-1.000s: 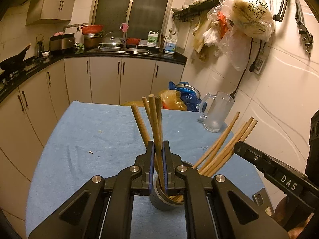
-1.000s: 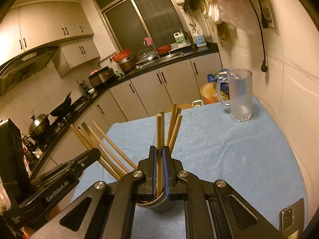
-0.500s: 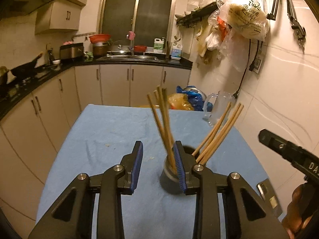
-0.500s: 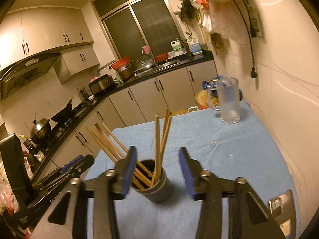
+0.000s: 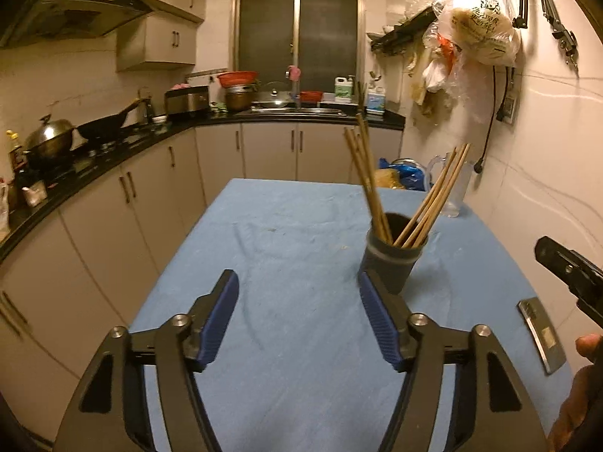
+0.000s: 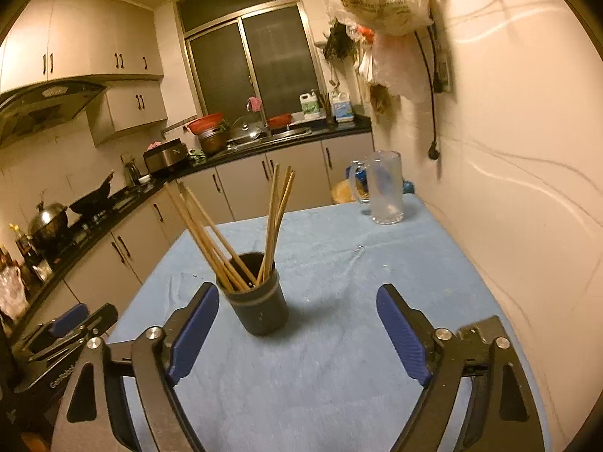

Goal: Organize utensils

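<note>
- Left gripper (image 5: pixel 297 324) and right gripper (image 6: pixel 297 335): jaws have just been opening, now spread wide, nothing between the pads.
- Cup (image 6: pixel 260 301): upright on the tabletop (image 5: pixel 301 376), just beyond both grippers; chopsticks (image 6: pixel 271 218) stand in it, fanned in two bunches.
- Progress, judged: chopsticks appear stowed and released; no loose utensils visible, so little seems left.
- Tabletop: blue cloth; phone (image 5: pixel 541 335) near the edge, glass mug (image 6: pixel 382 188) at the far end.
- Background: kitchen cabinets, sink, dark window.
</note>
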The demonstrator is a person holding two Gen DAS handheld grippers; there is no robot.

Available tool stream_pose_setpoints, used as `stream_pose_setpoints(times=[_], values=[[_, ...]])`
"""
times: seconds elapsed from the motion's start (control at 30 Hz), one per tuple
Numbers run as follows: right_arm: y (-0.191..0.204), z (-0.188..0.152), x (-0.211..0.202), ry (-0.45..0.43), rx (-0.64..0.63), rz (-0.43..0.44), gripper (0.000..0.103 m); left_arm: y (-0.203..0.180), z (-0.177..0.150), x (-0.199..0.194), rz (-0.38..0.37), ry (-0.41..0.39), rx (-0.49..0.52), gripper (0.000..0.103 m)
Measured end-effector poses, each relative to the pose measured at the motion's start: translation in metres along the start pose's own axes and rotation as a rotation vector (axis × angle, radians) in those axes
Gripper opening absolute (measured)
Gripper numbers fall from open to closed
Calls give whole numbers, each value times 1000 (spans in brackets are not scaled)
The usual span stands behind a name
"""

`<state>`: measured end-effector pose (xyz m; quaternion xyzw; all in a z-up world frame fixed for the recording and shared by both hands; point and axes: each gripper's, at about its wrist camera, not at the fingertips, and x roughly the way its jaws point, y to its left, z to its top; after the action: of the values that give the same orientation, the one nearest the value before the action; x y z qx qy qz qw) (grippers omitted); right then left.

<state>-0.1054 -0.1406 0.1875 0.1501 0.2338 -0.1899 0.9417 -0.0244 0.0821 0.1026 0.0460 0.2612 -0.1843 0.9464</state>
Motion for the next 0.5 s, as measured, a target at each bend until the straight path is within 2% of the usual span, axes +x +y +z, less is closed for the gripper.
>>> stream_pose_setpoints(times=[0.07, 0.17, 0.27, 0.33, 0.5], values=[[6, -14, -11, -9, -1, -4, 95, 4, -10, -9, 24, -7, 0, 74], [12, -35, -23, -13, 11, -6, 99, 8, -31, -19, 72, -15, 11, 76], [22, -60, -32, -16, -29, -33, 99, 9, -51, -25, 107, 1, 39, 76], [26, -70, -32, 11, -51, -39, 99, 9, -61, -27, 121, 24, 59, 81], [32, -81, -37, 51, -55, -19, 99, 12, -77, -38, 131, 43, 67, 85]])
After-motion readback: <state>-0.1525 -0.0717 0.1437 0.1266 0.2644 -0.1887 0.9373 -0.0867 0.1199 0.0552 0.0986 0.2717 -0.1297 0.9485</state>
